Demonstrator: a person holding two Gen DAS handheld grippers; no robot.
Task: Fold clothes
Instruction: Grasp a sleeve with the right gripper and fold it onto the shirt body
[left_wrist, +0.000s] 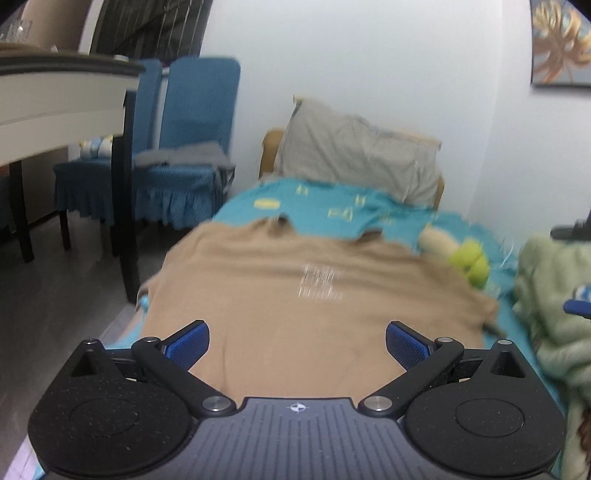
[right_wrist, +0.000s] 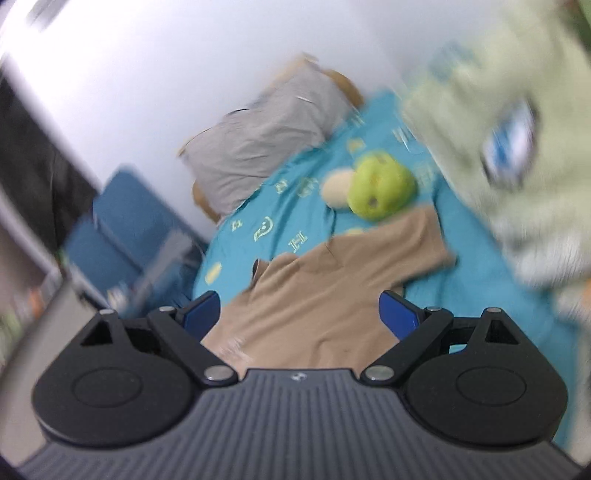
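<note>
Both my grippers are hanging wide apart, holding nothing.
My left gripper (left_wrist: 297, 341) and right gripper (right_wrist: 300, 314) are hovering over the tan shirt (left_wrist: 295, 295), which is lying flat mid-frame on the teal bed (left_wrist: 325, 201).

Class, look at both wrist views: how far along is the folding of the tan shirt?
Done: the tan shirt lies spread flat on the bed. In hand: nothing; the left gripper and right gripper are open above it. Left: no fold shows yet, and the green garment beside it sits crumpled.
</note>
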